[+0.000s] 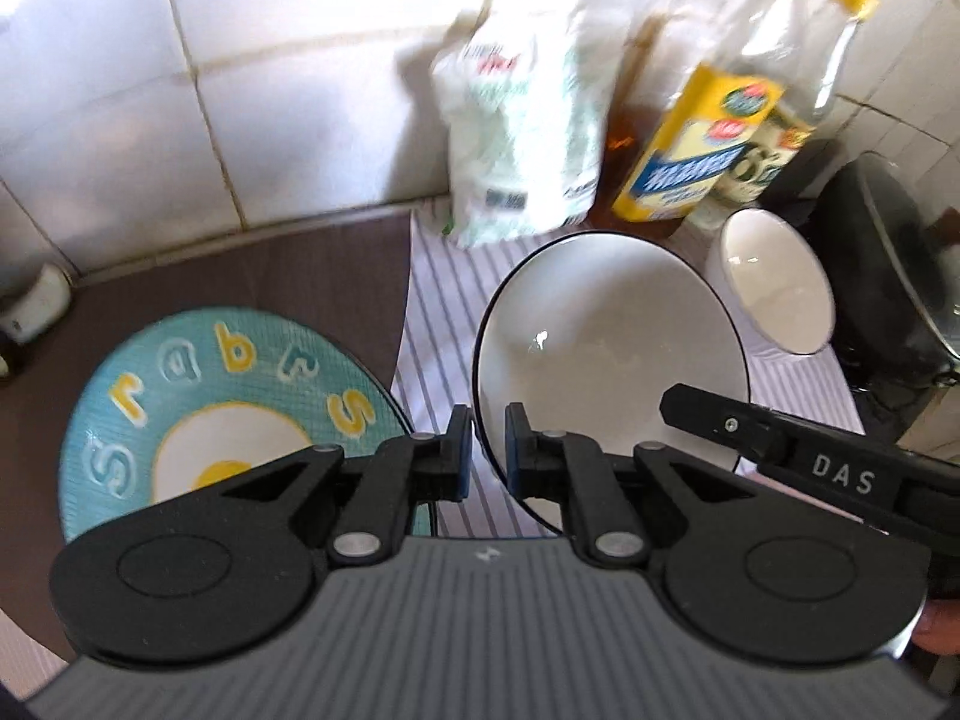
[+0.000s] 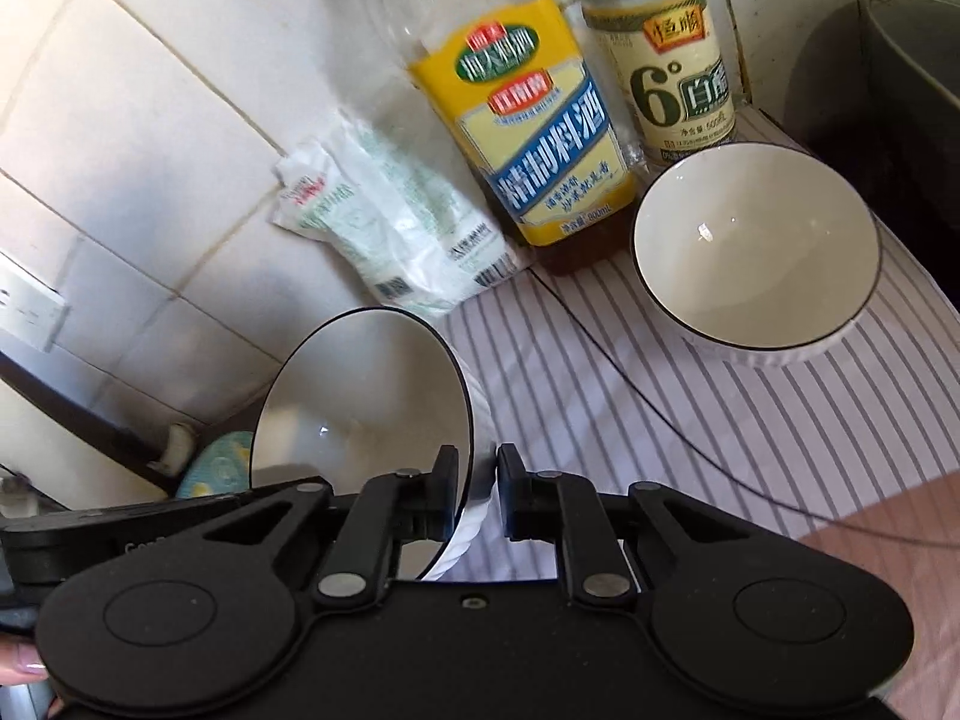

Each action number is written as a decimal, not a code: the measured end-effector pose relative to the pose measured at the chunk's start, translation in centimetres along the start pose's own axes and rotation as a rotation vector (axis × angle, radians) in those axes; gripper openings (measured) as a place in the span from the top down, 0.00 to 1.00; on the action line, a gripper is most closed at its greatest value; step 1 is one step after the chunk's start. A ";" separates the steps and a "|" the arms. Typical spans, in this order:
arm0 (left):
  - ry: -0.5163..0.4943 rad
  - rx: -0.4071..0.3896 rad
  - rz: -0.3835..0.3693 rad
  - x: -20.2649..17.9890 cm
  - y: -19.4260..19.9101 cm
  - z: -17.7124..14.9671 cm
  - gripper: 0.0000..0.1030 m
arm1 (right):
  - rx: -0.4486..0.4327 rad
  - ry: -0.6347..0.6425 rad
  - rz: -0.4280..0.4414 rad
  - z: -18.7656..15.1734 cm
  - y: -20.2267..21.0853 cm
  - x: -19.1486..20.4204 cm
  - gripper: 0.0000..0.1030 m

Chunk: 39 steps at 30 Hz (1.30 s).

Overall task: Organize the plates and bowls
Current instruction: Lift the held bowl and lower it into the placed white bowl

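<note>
A white bowl [image 1: 612, 330] with a thin black rim hangs tilted over the striped mat [image 1: 444, 294], gripped from both sides. My left gripper [image 1: 485, 420] is shut on its left rim. My right gripper [image 2: 483, 462] is shut on the opposite rim of the same bowl [image 2: 360, 396]; one of its fingers [image 1: 720, 420] reaches in from the right in the left wrist view. A second, smaller white bowl [image 2: 756, 252] sits upright on the mat in front of the bottles. To the left, on a brown mat, lies a teal plate [image 1: 240, 372] with yellow letters and an egg picture.
Against the tiled wall stand a yellow-labelled cooking wine bottle [image 2: 528, 138], a vinegar bottle [image 2: 666, 72] and a white plastic bag [image 2: 390, 228]. A dark pot [image 1: 888, 276] sits at the far right. A wall socket [image 2: 30, 306] is at the left.
</note>
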<state>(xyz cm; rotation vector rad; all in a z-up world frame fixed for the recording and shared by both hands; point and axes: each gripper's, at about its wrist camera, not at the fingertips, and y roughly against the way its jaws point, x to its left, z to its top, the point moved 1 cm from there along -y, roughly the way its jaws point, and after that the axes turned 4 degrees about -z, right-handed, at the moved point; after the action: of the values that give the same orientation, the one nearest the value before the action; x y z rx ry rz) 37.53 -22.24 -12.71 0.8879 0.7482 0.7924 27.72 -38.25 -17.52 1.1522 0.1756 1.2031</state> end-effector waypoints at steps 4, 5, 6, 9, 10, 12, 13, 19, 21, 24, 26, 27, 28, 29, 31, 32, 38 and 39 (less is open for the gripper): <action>-0.033 -0.016 0.000 -0.6 2.7 0.4 0.91 | -0.021 -0.005 0.022 -0.1 2.2 0.8 0.83; -0.040 -0.017 -0.001 -0.7 3.3 0.4 0.91 | -0.024 -0.004 0.026 -0.2 2.7 1.0 0.83; -0.047 -0.017 -0.002 -0.9 4.0 0.3 0.91 | -0.026 -0.002 0.031 -0.4 3.3 1.2 0.83; -0.067 -0.006 -0.014 -1.4 5.6 -0.1 0.90 | -0.034 -0.012 0.047 -0.8 5.0 1.7 0.83; -0.068 -0.003 -0.024 -1.5 6.2 -0.3 0.90 | -0.037 -0.015 0.051 -0.9 5.7 1.7 0.82; -0.070 -0.003 -0.045 -1.8 7.2 -0.8 0.90 | -0.052 -0.025 0.058 -1.2 7.1 1.7 0.82; -0.069 -0.008 -0.056 -1.9 7.7 -1.1 0.90 | -0.062 -0.028 0.057 -1.4 7.7 1.9 0.82; -0.093 -0.023 -0.066 -2.9 10.0 -3.4 0.90 | -0.084 -0.013 0.048 -3.0 11.1 2.3 0.82; -0.102 -0.013 -0.069 -3.0 10.3 -4.1 0.90 | -0.085 -0.011 0.045 -3.4 11.7 2.4 0.82; -0.138 -0.019 -0.067 -3.4 10.8 -5.1 0.90 | -0.095 -0.017 0.040 -4.6 12.7 2.4 0.82; -0.150 -0.027 -0.056 -3.4 10.9 -5.9 0.90 | -0.113 -0.053 0.048 -5.6 13.0 2.1 0.82; -0.157 -0.028 -0.047 -3.5 10.8 -6.3 0.90 | -0.114 -0.071 0.052 -6.3 12.9 1.9 0.82; -0.160 -0.027 -0.038 -3.4 10.7 -6.7 0.90 | -0.109 -0.088 0.056 -6.9 12.8 1.6 0.82; -0.163 -0.024 -0.027 -3.4 10.5 -7.0 0.90 | -0.103 -0.104 0.060 -7.4 12.6 1.4 0.82; -0.161 -0.014 -0.020 -3.3 10.0 -7.7 0.90 | -0.096 -0.122 0.066 -8.4 12.1 1.2 0.82; -0.157 -0.011 -0.021 -3.1 9.7 -8.0 0.90 | -0.094 -0.124 0.062 -8.8 11.9 1.1 0.82; -0.132 -0.114 -0.017 -3.1 8.8 -9.5 0.90 | -0.093 -0.109 0.055 -10.0 10.9 0.4 0.81; -0.137 -0.121 -0.005 -3.3 8.6 -9.6 0.90 | -0.093 -0.123 0.058 -10.1 10.5 0.1 0.81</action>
<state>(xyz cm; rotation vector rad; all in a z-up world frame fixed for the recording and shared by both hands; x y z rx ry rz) 25.62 -17.95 -8.55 0.8220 0.5762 0.7561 14.52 -33.10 -14.09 1.1526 -0.0068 1.1747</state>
